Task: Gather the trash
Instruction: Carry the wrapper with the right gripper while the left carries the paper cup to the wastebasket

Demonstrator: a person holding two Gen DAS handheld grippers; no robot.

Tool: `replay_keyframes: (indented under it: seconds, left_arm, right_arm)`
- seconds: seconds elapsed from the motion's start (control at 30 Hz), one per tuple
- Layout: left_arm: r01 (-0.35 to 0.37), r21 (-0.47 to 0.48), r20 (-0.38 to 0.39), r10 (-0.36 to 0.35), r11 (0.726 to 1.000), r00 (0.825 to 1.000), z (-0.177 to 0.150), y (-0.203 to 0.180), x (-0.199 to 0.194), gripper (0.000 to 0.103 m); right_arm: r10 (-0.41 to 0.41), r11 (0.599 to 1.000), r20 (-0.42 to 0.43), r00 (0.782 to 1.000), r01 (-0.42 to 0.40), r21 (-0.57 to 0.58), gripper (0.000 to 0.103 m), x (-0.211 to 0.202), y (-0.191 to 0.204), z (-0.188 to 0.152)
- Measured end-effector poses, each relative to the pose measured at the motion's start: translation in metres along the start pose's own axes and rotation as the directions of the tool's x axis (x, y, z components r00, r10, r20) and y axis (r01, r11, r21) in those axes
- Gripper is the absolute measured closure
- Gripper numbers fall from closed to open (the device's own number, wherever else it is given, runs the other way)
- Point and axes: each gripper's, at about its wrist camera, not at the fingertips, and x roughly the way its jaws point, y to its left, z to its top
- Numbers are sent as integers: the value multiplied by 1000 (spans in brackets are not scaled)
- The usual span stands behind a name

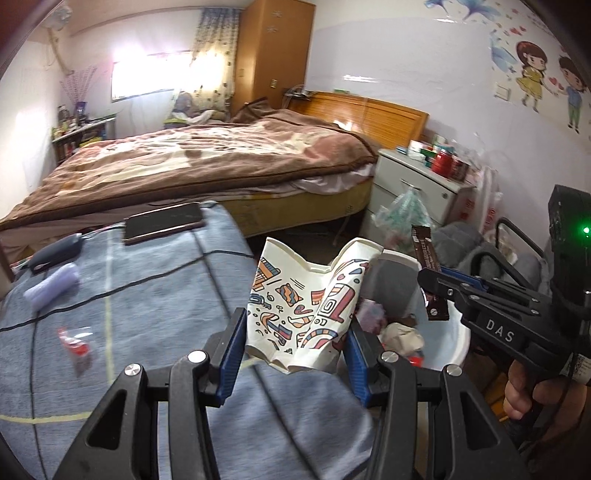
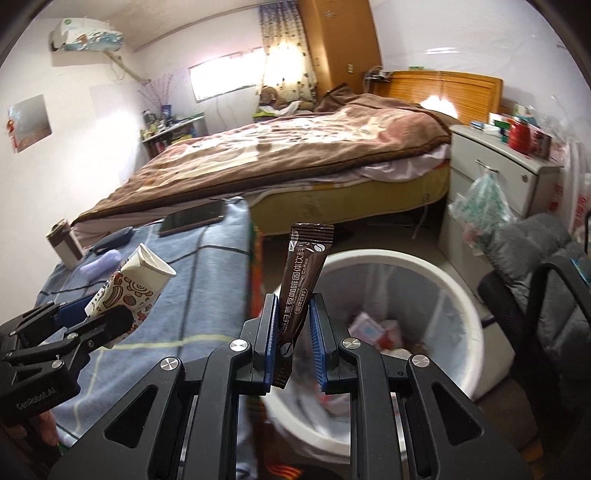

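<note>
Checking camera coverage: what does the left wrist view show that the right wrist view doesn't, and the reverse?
Left wrist only: wall cartoon decal; red-and-clear wrapper on the blue blanket.
Right wrist only: air conditioner; small canister; most of the white bin's rim.
Both: left gripper shut on crushed paper cup, right gripper shut on coffee sachet, phone, bed, nightstand.

The white bin's [image 2: 436, 275] mouth lies open, hemmed by table [image 2: 192, 280] and chair [image 2: 532, 295].
</note>
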Motion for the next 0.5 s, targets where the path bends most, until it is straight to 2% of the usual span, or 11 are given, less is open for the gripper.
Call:
replay_keyframes:
  seconds: [0.3, 0.5]
  left_arm:
    - [68, 45, -45, -66, 997, 997, 2, -51, 30, 51]
    - [87, 57, -89, -82, 995, 993, 1, -72, 50, 51]
  right_arm:
    - [-45, 998, -32, 998, 47, 43, 84, -2, -44, -11]
    - [-57, 996, -74, 996, 62, 66, 83, 3, -64, -16]
